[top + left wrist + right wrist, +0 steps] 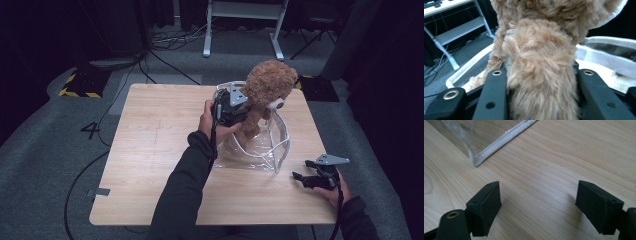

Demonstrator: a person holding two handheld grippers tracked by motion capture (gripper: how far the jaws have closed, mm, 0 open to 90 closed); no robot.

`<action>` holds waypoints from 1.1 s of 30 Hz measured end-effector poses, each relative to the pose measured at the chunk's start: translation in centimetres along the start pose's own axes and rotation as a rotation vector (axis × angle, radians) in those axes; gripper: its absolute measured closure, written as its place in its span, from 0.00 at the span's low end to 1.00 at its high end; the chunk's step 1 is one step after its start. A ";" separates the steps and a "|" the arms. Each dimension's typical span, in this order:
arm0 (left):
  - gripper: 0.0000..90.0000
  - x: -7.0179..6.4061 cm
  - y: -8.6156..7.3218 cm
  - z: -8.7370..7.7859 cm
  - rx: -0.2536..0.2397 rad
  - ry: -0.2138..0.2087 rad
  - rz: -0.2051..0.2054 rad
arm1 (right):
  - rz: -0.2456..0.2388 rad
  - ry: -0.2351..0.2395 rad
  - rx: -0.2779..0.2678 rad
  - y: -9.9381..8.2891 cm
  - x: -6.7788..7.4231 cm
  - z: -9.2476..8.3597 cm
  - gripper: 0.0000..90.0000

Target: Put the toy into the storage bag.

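Observation:
A brown teddy bear [267, 82] hangs upright over a clear plastic bag with white trim [282, 135] that stands open on the wooden table [160, 150]. My left gripper [247, 115] comes at the bear from the left. In the left gripper view the jaws press into the fur of the bear [541, 50] on both sides, with the bag's white rim [604, 41] behind it. My right gripper [301, 169] rests low at the table's front right, open, with nothing between its jaws. In the right gripper view the bag's bottom corner trim [499, 145] lies ahead of the gripper [539, 197].
Bare tabletop stretches left of the bag and along the front edge. Behind the table stands a white desk frame [240, 10] on grey carpet. Cables [165, 40] trail over the floor, and a yellow-and-black striped base [80, 82] sits at the back left.

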State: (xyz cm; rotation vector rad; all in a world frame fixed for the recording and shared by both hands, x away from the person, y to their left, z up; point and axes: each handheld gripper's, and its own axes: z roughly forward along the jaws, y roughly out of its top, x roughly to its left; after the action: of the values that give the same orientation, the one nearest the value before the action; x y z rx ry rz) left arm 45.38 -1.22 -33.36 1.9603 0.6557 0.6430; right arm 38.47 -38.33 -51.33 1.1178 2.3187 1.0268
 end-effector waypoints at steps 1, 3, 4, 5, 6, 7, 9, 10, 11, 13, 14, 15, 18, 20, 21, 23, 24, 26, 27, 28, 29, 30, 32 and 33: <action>0.67 -0.1 0.0 0.2 0.017 0.002 0.014 | 0.000 0.000 0.000 0.0 0.0 0.0 0.22; 0.67 -0.3 0.0 0.5 0.045 0.000 0.036 | 0.000 0.000 0.001 0.0 0.0 0.0 0.22; 0.67 -0.4 0.1 0.7 0.057 -0.002 0.048 | 0.000 0.000 0.000 0.0 0.0 0.0 0.22; 0.67 -0.5 0.0 0.8 0.062 -0.002 0.051 | 0.000 0.000 0.000 0.0 0.0 0.0 0.22; 0.67 -0.5 0.0 0.8 0.061 -0.003 0.048 | 0.000 0.000 0.000 0.0 0.0 0.0 0.22; 0.67 -0.5 0.1 0.8 0.061 -0.008 0.046 | 0.000 0.000 0.000 0.0 0.0 0.0 0.22; 0.67 -0.4 0.1 0.9 0.071 -0.011 0.045 | 0.000 0.000 0.000 0.0 0.0 0.0 0.22; 0.66 -0.4 0.1 0.9 0.078 -0.013 0.048 | 0.000 0.000 0.000 0.0 0.0 0.0 0.22; 0.66 -0.3 0.1 0.9 0.084 -0.017 0.046 | 0.000 0.000 0.000 0.0 0.0 0.0 0.22; 0.66 -0.2 0.1 0.9 0.095 -0.024 0.045 | 0.000 0.000 0.000 0.0 0.0 0.0 0.22; 0.66 -0.1 0.1 0.8 0.095 -0.026 0.043 | 0.000 0.000 0.000 0.0 0.0 0.0 0.22; 0.66 -0.1 0.1 0.8 0.097 -0.030 0.041 | 0.000 0.000 0.000 0.0 0.0 0.0 0.22; 0.66 0.1 0.1 0.7 0.110 -0.033 0.048 | 0.000 0.000 0.000 0.0 0.0 0.0 0.22; 0.66 0.1 0.0 0.6 0.116 -0.038 0.044 | 0.000 0.000 0.000 0.0 0.0 0.0 0.22; 0.67 0.2 0.0 0.6 0.119 -0.038 0.043 | 0.000 0.000 0.000 0.0 0.0 0.0 0.22; 0.67 0.2 -0.1 0.6 0.125 -0.042 0.044 | 0.000 0.000 0.000 0.0 0.0 0.0 0.22; 0.67 0.2 -0.1 0.6 0.126 -0.042 0.042 | 0.000 0.000 0.000 0.0 0.0 0.0 0.22; 0.67 0.3 -0.2 0.6 0.133 -0.043 0.041 | 0.000 0.000 0.000 0.0 0.0 0.0 0.22; 0.68 0.3 -0.2 0.6 0.136 -0.045 0.041 | 0.000 0.000 0.000 0.0 0.0 0.0 0.22; 0.68 0.4 -0.2 0.5 0.140 -0.044 0.044 | 0.000 0.000 0.000 0.0 0.0 0.0 0.22; 0.68 0.4 -0.3 0.5 0.145 -0.049 0.037 | 0.000 0.000 0.000 0.0 0.0 0.0 0.22; 0.68 0.4 -0.3 0.5 0.151 -0.050 0.037 | 0.000 0.000 0.000 0.0 0.0 0.0 0.22; 0.68 0.5 -0.4 0.6 0.170 -0.049 0.039 | 0.000 0.000 0.000 0.0 0.0 0.0 0.22; 0.68 0.5 -0.4 0.6 0.177 -0.043 0.043 | 0.000 0.000 0.000 0.0 0.0 0.0 0.22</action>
State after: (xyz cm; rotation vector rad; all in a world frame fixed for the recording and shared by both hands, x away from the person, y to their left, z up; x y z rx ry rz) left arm 46.08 -1.04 -33.86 2.1509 0.6642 0.5840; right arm 38.47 -38.33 -51.33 1.1176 2.3188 1.0268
